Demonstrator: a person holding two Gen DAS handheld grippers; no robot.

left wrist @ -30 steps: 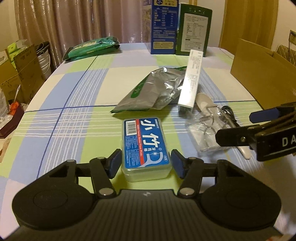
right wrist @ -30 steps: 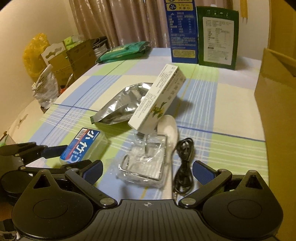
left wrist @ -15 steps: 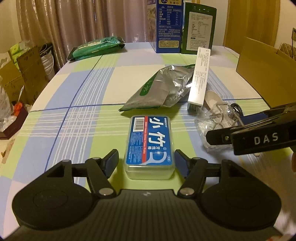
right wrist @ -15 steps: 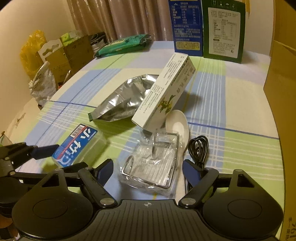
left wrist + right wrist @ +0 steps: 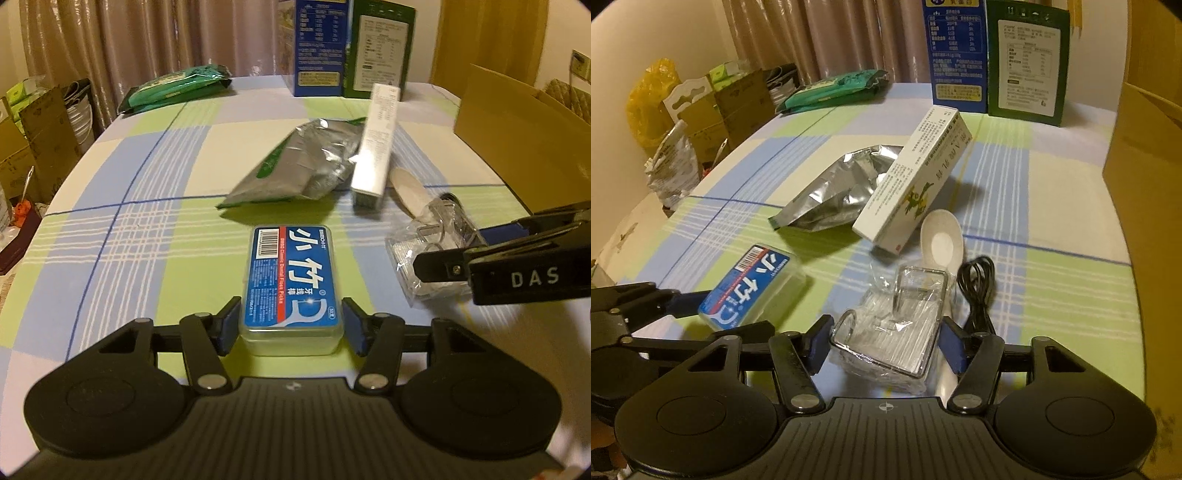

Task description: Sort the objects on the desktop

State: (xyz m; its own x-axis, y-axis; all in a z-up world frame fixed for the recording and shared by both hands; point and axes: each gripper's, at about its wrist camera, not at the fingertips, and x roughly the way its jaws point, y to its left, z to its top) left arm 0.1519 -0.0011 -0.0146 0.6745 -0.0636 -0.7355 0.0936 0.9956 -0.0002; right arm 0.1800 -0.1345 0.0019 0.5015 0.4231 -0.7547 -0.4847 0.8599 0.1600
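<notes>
Blue floss box (image 5: pixel 290 282) is lying between the closing left gripper (image 5: pixel 290 325); the right gripper (image 5: pixel 884 341) is closing around the clear wrapped pack (image 5: pixel 897 325).

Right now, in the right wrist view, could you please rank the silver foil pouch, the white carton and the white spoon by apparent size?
1. Silver foil pouch and long white carton: look alike, so no ranking between them.
2. White plastic spoon: clearly smallest, though its handle is partly hidden.
</notes>
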